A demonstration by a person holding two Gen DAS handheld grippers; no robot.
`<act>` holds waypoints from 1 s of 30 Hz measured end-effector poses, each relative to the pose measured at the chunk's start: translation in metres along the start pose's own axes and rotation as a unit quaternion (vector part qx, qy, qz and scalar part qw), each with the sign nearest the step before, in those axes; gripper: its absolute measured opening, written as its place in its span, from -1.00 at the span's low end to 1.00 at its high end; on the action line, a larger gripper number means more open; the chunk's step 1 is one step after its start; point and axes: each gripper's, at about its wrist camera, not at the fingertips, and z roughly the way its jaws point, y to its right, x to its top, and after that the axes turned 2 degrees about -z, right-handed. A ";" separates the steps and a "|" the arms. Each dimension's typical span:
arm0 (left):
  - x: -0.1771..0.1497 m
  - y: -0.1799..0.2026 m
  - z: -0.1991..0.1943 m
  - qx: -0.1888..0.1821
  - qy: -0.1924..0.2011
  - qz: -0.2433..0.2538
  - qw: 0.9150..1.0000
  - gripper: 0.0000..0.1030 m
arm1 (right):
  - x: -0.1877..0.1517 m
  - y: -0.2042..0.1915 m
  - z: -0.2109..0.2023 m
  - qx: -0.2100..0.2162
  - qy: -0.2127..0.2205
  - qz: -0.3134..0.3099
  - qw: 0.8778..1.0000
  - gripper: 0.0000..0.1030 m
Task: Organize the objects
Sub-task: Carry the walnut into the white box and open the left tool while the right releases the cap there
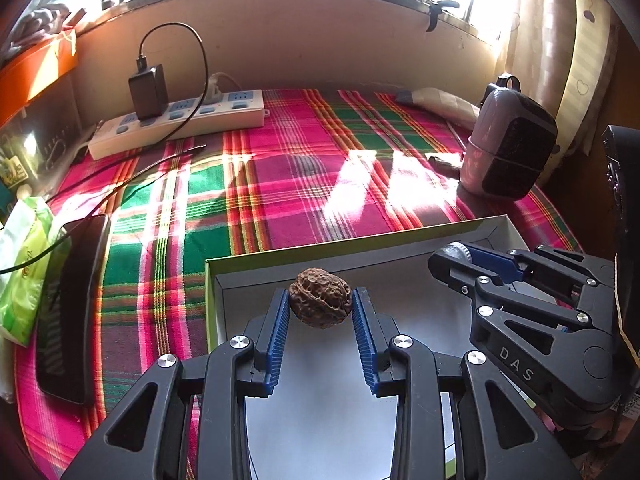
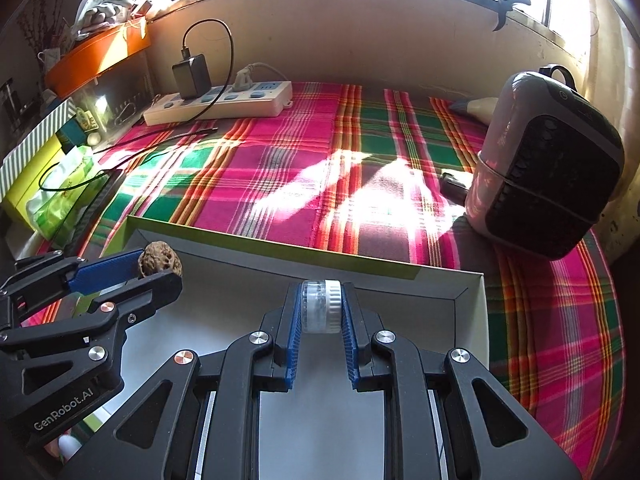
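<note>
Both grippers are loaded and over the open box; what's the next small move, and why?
Probably lower both a little and let go. The left gripper grips the walnut and the right gripper the small clear bottle, both above the box and clear of its bare white floor.

- "DAS" in pale letters runs along the black arm of the right gripper (image 1: 460, 258), just right of the white box (image 1: 496, 229).
- "GenRobot.AI" is printed on the black body of the left gripper (image 2: 160, 266), at that box's left end.
- Anything else is too blurry to read.
</note>
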 end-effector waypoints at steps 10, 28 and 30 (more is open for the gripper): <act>-0.001 -0.003 0.011 0.010 -0.013 -0.004 1.000 -0.42 | -0.001 0.001 0.005 -0.004 -0.005 0.000 1.000 -0.61; -0.001 -0.002 0.014 0.015 -0.019 0.001 1.000 -0.39 | 0.000 0.000 0.008 -0.014 -0.012 0.001 1.000 -0.47; -0.001 -0.003 0.014 0.014 -0.019 0.000 1.000 -0.35 | 0.000 0.001 0.006 -0.013 -0.011 0.005 1.000 -0.30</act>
